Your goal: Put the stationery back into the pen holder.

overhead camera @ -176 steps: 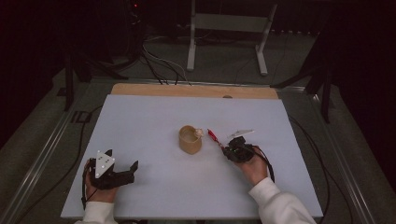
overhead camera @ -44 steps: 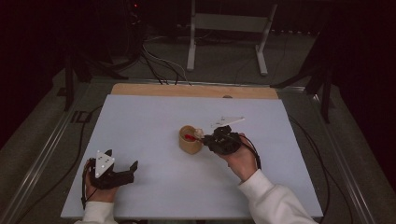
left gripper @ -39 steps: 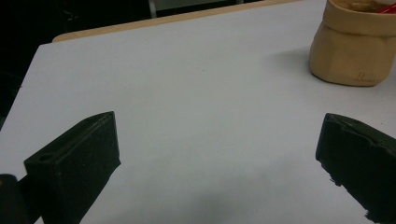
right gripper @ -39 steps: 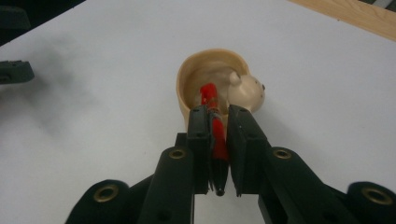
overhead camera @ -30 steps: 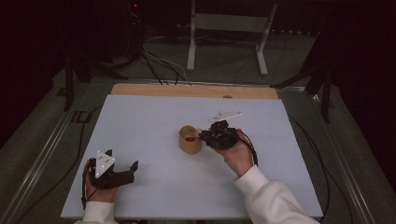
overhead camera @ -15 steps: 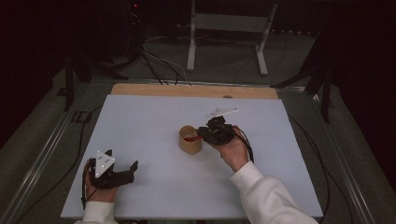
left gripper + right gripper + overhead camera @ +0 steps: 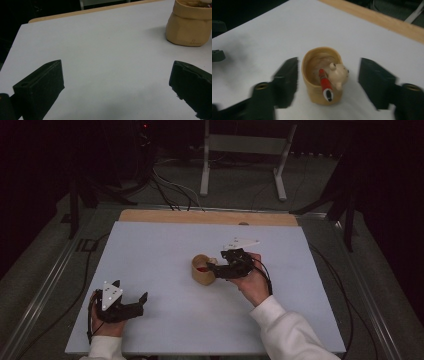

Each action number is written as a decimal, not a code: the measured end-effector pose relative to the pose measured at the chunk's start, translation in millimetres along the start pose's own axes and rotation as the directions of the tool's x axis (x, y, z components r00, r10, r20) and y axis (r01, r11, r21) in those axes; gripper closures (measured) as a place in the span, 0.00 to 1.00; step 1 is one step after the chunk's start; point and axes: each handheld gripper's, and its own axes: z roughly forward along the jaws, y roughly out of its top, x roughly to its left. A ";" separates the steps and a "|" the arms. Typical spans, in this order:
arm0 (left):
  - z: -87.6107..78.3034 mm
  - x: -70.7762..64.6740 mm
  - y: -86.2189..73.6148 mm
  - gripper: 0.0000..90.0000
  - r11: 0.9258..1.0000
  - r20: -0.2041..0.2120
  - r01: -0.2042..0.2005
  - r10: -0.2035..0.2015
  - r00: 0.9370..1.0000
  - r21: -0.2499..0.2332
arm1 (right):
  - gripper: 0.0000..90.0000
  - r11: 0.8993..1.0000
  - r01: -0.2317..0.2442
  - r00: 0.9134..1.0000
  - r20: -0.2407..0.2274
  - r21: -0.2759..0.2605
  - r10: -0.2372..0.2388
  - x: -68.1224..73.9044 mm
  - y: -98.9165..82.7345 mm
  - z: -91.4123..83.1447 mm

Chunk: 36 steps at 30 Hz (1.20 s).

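A tan cup (image 7: 202, 272) with a little bear face on its rim stands near the middle of the white table (image 7: 160, 250). A red pen (image 7: 325, 83) leans inside the cup (image 7: 322, 75), its tip over the near rim. My right gripper (image 7: 211, 266) hovers just right of the cup; its jaws have just been opening and now stand apart on either side of the cup, touching neither cup nor pen. My left gripper (image 7: 131, 291) rests on the table at the front left, open and empty. From the left gripper view the cup (image 7: 187, 27) is far off at the upper right.
A wooden strip (image 7: 207, 216) runs along the table's far edge. Beyond it stand a metal frame (image 7: 240, 150) and cables on the dark floor. Bare table surface lies all around the cup.
The right gripper carried the red pen leftward to the cup, lowered it in, and its jaws have parted from the pen. The left gripper has stayed put.
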 end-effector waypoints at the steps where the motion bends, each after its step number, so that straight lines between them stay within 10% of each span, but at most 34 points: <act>1: -0.1 0.0 0.0 0.00 1.000 0.000 0.000 0.000 1.000 0.000 | 0.29 1.000 0.005 1.000 0.001 -0.012 -0.005 -0.4 -1.2 -1.6; 27: -8.7 4.9 2.9 0.00 1.000 -0.014 0.015 -0.016 1.000 -0.024 | 0.03 0.991 0.041 0.991 0.129 -0.127 -0.025 -26.6 -55.2 -51.9; 36: -15.8 8.8 5.0 0.00 0.998 -0.015 0.026 -0.026 1.000 -0.051 | 0.01 0.992 0.008 0.987 0.163 -0.128 0.013 -38.9 -105.8 -67.7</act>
